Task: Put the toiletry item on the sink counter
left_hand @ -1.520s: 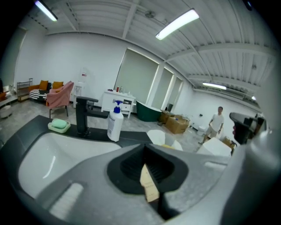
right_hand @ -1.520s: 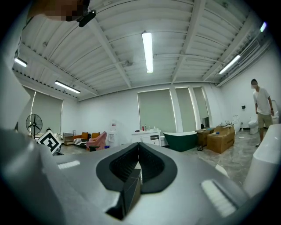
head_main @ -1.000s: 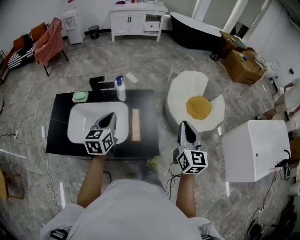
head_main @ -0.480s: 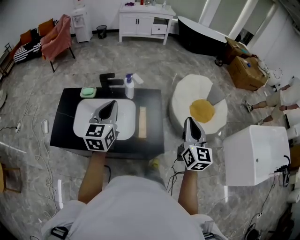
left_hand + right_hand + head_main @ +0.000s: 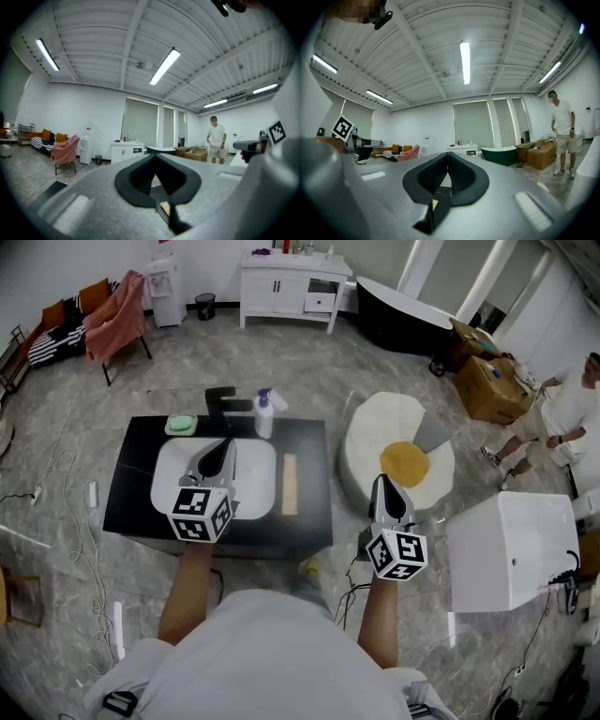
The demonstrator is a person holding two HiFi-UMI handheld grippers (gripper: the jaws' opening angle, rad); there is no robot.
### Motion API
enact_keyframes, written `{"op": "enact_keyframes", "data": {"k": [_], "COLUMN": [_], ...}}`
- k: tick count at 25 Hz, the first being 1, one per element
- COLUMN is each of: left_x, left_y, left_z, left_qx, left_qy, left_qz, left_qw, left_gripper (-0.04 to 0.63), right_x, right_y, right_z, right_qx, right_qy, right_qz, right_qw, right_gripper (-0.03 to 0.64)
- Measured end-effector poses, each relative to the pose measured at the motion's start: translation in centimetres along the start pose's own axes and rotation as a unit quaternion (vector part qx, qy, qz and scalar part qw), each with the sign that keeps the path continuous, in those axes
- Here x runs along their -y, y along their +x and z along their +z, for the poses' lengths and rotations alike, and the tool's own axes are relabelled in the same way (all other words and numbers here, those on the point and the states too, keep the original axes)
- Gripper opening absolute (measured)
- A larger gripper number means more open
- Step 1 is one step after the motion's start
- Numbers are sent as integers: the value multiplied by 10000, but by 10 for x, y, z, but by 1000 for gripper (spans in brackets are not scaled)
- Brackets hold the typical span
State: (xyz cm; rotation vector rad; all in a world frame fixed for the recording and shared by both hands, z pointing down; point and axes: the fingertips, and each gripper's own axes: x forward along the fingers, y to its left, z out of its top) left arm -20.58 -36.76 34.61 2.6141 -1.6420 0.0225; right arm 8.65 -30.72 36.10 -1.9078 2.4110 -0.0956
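A black sink counter [image 5: 127, 488] with a white basin [image 5: 173, 486] stands in front of me in the head view. At its back edge are a black faucet [image 5: 225, 401], a white bottle with a blue top [image 5: 263, 414] and a green soap dish [image 5: 181, 425]. A pale wooden strip [image 5: 290, 484] lies right of the basin. My left gripper [image 5: 223, 446] hovers over the basin, shut and empty. My right gripper [image 5: 380, 484] is off the counter's right side, shut and empty. The left gripper [image 5: 154, 157] and right gripper [image 5: 447, 154] views look level across the room, jaws together.
A fried-egg-shaped rug [image 5: 394, 451] lies right of the counter, with a white box [image 5: 511, 540] beyond it. A black bathtub [image 5: 403, 306], white cabinet [image 5: 286, 282], cardboard boxes [image 5: 487, 367] and draped chair [image 5: 117, 320] line the back. A person [image 5: 562, 413] stands at right. Cables trail across the floor.
My view has shifted, so the counter sits a little lower and further right in the picture. A person has walked into view at the right. Both grippers have hardly moved.
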Motion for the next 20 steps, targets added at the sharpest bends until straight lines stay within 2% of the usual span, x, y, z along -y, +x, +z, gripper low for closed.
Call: {"op": "enact_keyframes", "data": {"k": [20], "left_x": [-2], "left_y": [15], "left_z": [13], "left_qx": [130], "left_qy": [14], "left_qz": [-27], "left_qw": [9999], "left_gripper": [-6], "right_x": [13], "right_y": [14], "right_z": [6], "right_qx": [-28], "right_qy": [-78], "right_qz": [-137], "right_qw": [9999], "right_gripper": [3]}}
